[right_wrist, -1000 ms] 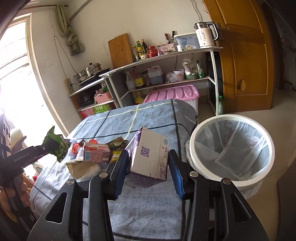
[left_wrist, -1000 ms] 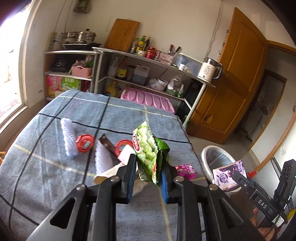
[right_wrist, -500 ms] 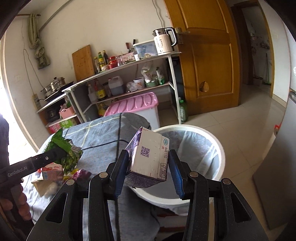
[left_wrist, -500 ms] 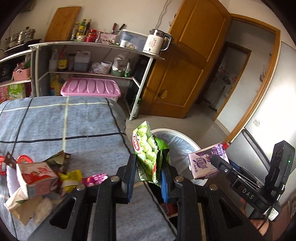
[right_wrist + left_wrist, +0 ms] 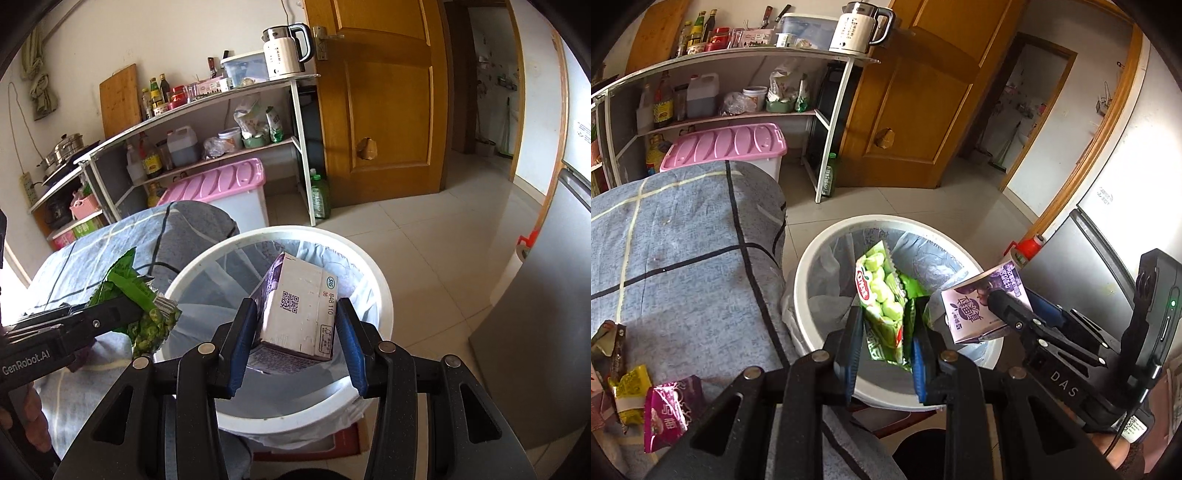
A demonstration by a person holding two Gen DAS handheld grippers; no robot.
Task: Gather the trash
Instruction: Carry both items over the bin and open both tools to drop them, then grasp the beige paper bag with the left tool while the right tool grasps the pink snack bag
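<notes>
Both grippers now over the bin, each with its trash

Swung away from the table since a second ago, both grippers now hang above the white trash bin [image 5: 827, 254], where before the bin sat off to the side of each view.

Nearest in the left wrist view, the left gripper [image 5: 884, 354] has its blue pads clamped tight on a green snack bag [image 5: 882, 295], which stands upright between them over the bin's mouth. In the right wrist view the right gripper [image 5: 295, 347] holds a purple-and-white drink carton [image 5: 299, 317] between its pads, tilted, its printed side with the code square facing the camera; the fingers stand part-way apart, pressed on the carton's sides. Both grippers point steeply downward. A hand [image 5: 33, 417] shows at the lower left edge of the right view, behind the left gripper's handle.

Below them the bin is lined with a translucent bag [image 5: 236, 280]; what lies at the bottom cannot be made out. The bin stands on the tiled floor just beside the table, which is draped in a grey checked cloth [image 5: 683, 229]. On the cloth's near corner lie more wrappers: a magenta packet [image 5: 670, 413] and a yellow one [image 5: 629, 391].

Farther off, a pink-lidded storage box [image 5: 727, 146] sits under a metal shelf rack [image 5: 221, 107] crowded with bottles and jars, a white kettle [image 5: 284, 51] on top, beside a wooden door [image 5: 384, 99]
</notes>
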